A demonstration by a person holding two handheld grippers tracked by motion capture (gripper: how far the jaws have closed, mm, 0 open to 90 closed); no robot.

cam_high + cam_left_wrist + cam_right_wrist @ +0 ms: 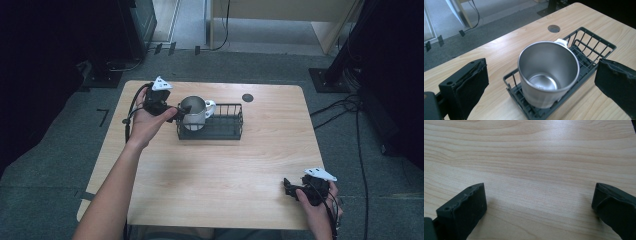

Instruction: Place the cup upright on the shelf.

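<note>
A steel mug point(194, 112) point(548, 72) with a white handle stands upright in the left end of a dark wire basket point(227, 128) point(591, 47) on the wooden table point(215, 165). Just left of the mug, my left gripper point(176, 113) point(541, 87) is open, its jaws spread wide to either side of the mug and not touching it. The mug is empty inside. Near the table's front right corner my right gripper point(290, 187) point(537, 207) rests low over bare wood, open with nothing between its jaws.
A round cable hole point(247, 97) point(554, 28) lies in the table behind the basket. Dark stands and cables point(345, 107) sit on the grey floor around the table. A light wooden cabinet point(280, 20) stands at the back.
</note>
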